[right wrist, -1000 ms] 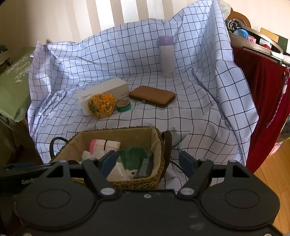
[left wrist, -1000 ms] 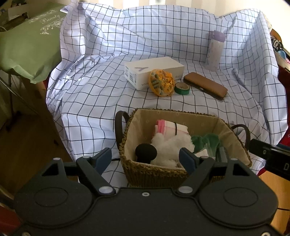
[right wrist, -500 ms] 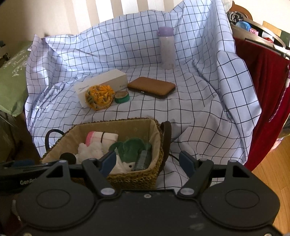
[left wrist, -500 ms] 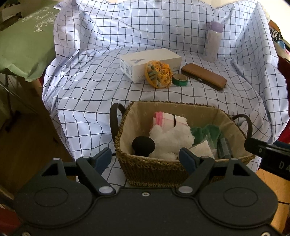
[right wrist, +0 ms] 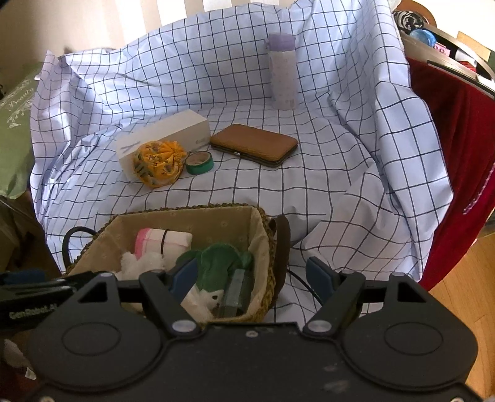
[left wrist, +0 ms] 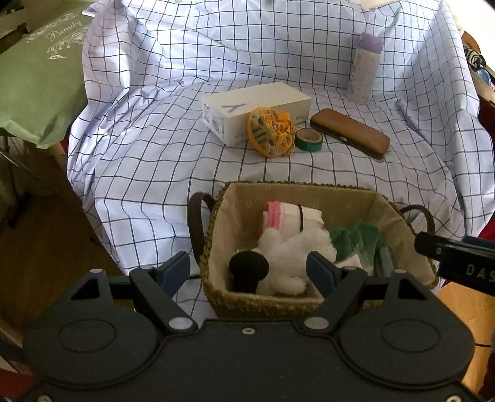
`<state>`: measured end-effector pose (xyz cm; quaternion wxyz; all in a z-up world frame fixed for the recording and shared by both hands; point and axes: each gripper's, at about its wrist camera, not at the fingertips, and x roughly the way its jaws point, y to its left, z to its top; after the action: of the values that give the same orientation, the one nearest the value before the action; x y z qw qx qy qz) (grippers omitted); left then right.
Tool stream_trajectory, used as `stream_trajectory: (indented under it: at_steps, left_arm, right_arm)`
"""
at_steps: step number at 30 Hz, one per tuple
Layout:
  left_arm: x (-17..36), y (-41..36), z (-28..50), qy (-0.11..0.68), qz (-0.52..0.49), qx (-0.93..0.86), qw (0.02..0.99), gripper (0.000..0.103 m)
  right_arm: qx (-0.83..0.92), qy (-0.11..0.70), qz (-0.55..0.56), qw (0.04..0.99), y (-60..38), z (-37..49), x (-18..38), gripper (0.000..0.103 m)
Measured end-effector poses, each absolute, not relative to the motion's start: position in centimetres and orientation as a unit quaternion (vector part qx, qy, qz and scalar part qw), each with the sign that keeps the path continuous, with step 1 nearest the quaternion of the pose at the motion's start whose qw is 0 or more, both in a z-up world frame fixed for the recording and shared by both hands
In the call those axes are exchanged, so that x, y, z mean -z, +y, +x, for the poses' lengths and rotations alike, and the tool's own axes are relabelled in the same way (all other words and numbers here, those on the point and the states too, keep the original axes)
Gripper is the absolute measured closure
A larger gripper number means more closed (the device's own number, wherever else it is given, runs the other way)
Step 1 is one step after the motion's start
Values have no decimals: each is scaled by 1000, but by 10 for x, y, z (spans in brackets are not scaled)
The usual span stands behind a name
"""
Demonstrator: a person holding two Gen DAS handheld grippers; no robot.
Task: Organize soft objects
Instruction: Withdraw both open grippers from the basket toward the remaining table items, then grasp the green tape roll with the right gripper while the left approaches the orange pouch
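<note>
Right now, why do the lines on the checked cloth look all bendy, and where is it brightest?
Left wrist view: the fisheye lens bows the checked cloth's grid, most toward the edges; light washes out the top right corner. Right wrist view: the same bowing, the pale curtain behind glows brightest, and the basket stays sharp.

Left gripper [left wrist: 247,272] matte black moulded housing, two round embossed discs, angled black finger arms, silver pivot screws, blue fingertip pads [left wrist: 178,270], right gripper [right wrist: 253,275] built identically, white lettering printed on each body's side, partly cut off.
</note>
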<state>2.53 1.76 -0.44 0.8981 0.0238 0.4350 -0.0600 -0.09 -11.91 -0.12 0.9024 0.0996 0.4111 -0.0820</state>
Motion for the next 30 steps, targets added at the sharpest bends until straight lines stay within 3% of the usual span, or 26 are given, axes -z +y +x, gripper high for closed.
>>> stream_trajectory:
  at_steps: [6, 9, 30]
  left_arm:
    - [1, 18, 48, 433, 31, 53, 899, 24]
    - [2, 19, 61, 434, 32, 52, 899, 16]
    - [22, 37, 155, 464, 11, 23, 885, 15]
  right_arm:
    - [75, 425, 86, 898, -118, 29, 4, 26]
    - [70, 431, 76, 897, -116, 47, 5, 26]
    - [5, 437, -14, 899, -90, 200, 28, 30]
